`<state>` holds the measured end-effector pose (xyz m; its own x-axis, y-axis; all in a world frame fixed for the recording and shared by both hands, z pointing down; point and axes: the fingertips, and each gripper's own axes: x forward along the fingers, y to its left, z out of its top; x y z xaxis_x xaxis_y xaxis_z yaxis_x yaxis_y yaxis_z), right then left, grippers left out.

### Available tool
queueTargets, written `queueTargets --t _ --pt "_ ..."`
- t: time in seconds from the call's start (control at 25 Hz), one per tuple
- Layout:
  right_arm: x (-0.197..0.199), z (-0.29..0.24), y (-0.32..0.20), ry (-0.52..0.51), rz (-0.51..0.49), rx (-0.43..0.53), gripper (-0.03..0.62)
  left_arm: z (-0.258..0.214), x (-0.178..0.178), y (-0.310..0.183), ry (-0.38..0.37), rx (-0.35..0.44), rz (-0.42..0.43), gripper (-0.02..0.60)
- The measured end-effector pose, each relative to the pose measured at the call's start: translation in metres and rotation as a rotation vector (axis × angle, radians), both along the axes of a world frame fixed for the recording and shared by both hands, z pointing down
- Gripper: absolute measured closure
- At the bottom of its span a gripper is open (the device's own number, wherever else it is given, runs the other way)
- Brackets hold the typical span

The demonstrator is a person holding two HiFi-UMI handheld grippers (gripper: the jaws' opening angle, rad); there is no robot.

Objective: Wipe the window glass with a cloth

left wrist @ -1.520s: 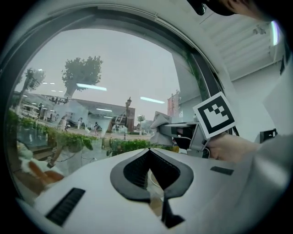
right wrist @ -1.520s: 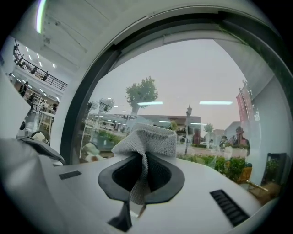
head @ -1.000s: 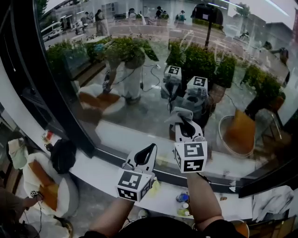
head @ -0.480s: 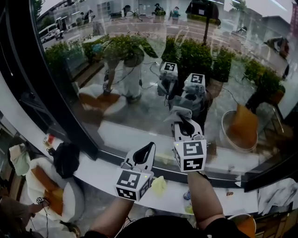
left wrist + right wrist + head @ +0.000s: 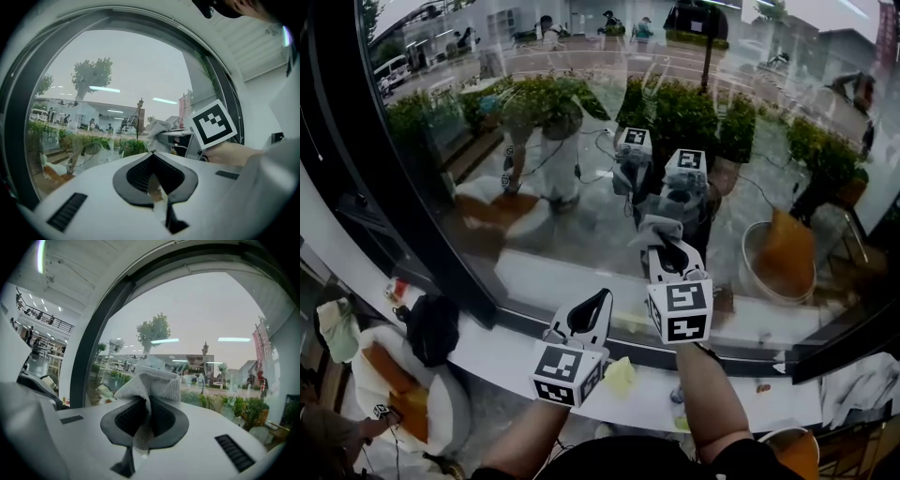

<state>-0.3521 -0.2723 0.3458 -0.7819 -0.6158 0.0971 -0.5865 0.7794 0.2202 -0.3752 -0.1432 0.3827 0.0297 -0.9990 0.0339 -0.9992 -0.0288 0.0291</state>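
Note:
A large curved window glass point(image 5: 581, 141) fills the head view. My right gripper point(image 5: 663, 246) is shut on a grey knitted cloth point(image 5: 652, 228), which is held up at the pane just above the lower frame; I cannot tell whether it touches. In the right gripper view the cloth point(image 5: 151, 379) bunches out of the closed jaws of the right gripper point(image 5: 146, 400) toward the glass point(image 5: 197, 324). My left gripper point(image 5: 598, 302) sits lower and to the left, over the sill, shut with nothing held. From the left gripper view, the left gripper point(image 5: 152, 154) points at the glass point(image 5: 117, 70), with the cloth point(image 5: 157, 130) to its right.
A white sill point(image 5: 506, 347) runs under the window, with a yellow rag point(image 5: 619, 375) lying on it. A thick black frame point(image 5: 403, 187) borders the glass on the left. Below the sill are a black bag point(image 5: 431, 323) and a chair with an orange cushion point(image 5: 394, 398).
Both grippers keep almost the same places. The right gripper with the cloth has crept slightly up and left along the glass, and the head view has shifted a little.

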Motion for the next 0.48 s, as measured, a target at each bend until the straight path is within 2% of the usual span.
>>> queueTargets --t 0.32,0.48 --pt "-0.0008 -0.0009 0.0011 -0.004 -0.002 -0.001 0.554 0.0014 0.0030 0.0023 0.029 -0.020 0.000 0.574" --pt "-0.0006 -0.0026 0.0017 -0.006 -0.003 -0.001 0.556 -0.0013 0.0044 0.0018 0.021 -0.014 0.003 0.574"
